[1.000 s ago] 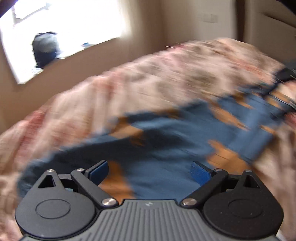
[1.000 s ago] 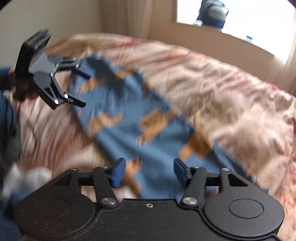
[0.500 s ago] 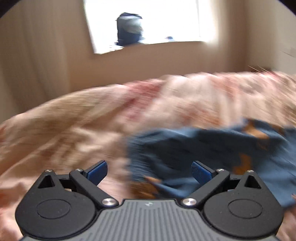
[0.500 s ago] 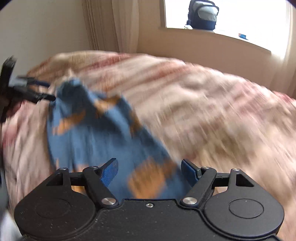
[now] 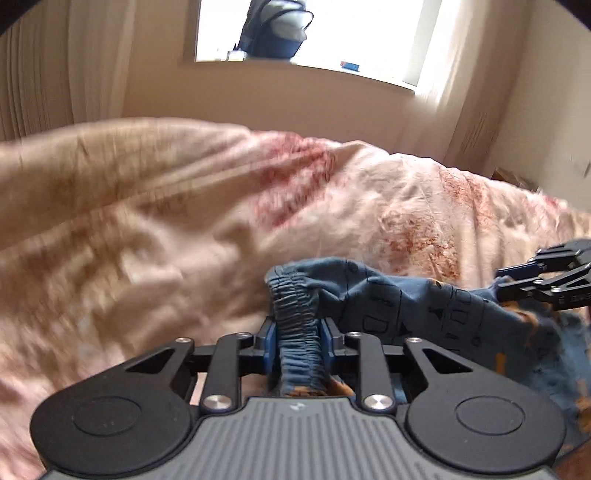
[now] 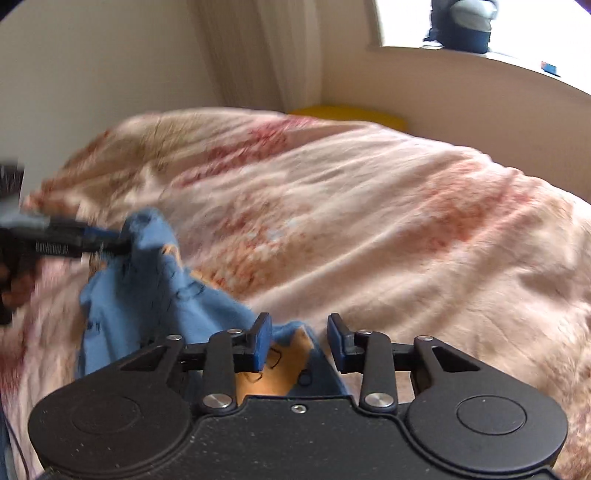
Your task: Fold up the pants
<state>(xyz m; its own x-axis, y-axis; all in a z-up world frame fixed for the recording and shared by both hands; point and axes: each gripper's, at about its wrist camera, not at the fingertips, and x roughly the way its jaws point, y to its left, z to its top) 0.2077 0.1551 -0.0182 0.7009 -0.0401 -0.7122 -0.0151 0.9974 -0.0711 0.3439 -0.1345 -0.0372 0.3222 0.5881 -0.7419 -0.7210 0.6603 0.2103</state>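
The blue pants (image 5: pixel 399 299) with orange print lie bunched on the bed. My left gripper (image 5: pixel 297 341) is shut on their gathered elastic waistband (image 5: pixel 295 314). In the right wrist view the pants (image 6: pixel 147 295) stretch from the left gripper (image 6: pixel 110 242) at the left edge down to my right gripper (image 6: pixel 298 341). The right gripper's jaws stand partly closed around a fold of blue and orange fabric, with a gap still between the pads. The right gripper also shows in the left wrist view (image 5: pixel 517 282), at the pants' far edge.
A pink and beige floral bedspread (image 5: pixel 184 221) covers the bed under the pants. A window sill with a dark backpack (image 5: pixel 275 33) runs along the far wall. Curtains (image 6: pixel 266 55) hang in the corner. A yellow object (image 6: pixel 351 112) lies beyond the bed.
My left gripper has closed on the waistband; it was open before. My right gripper has narrowed around the pants' other edge. Both cameras swung toward the window and the pants bunched up.
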